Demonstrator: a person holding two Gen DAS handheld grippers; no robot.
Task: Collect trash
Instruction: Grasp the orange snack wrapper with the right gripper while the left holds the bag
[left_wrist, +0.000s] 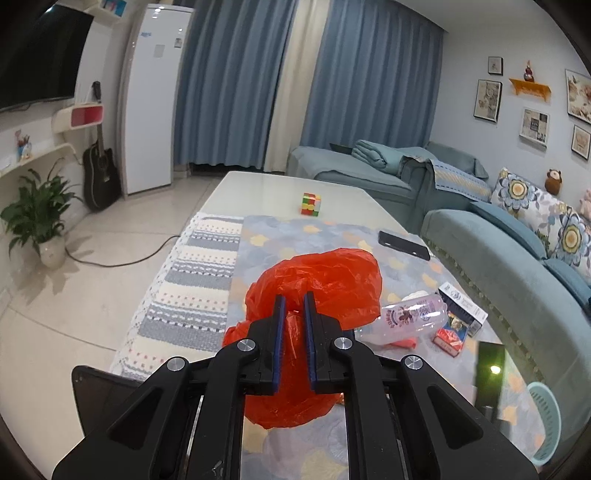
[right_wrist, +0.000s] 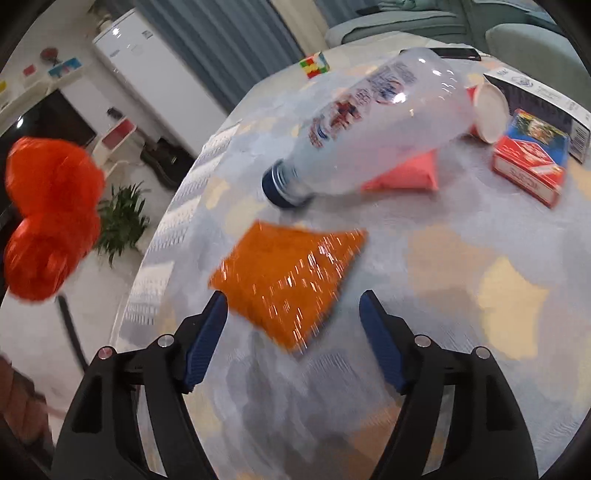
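My left gripper (left_wrist: 293, 295) is shut on a red plastic bag (left_wrist: 325, 280) and holds it above the table; the bag also shows at the left of the right wrist view (right_wrist: 48, 218). My right gripper (right_wrist: 291, 299) is open just over an orange snack packet (right_wrist: 291, 277) lying flat on the cloth. Beyond it lie an empty clear plastic bottle (right_wrist: 373, 122) on its side, a pink packet (right_wrist: 406, 177), a paper cup (right_wrist: 489, 110), and a red and blue carton (right_wrist: 532, 155). The bottle (left_wrist: 410, 317) and carton (left_wrist: 452, 332) lie right of the bag.
A Rubik's cube (left_wrist: 311, 204) and a black phone (left_wrist: 404, 244) lie further back on the table. A dark box (left_wrist: 463, 302) sits by the carton. A teal basket (left_wrist: 546, 421) stands at the right edge. A sofa (left_wrist: 498, 258) runs along the right.
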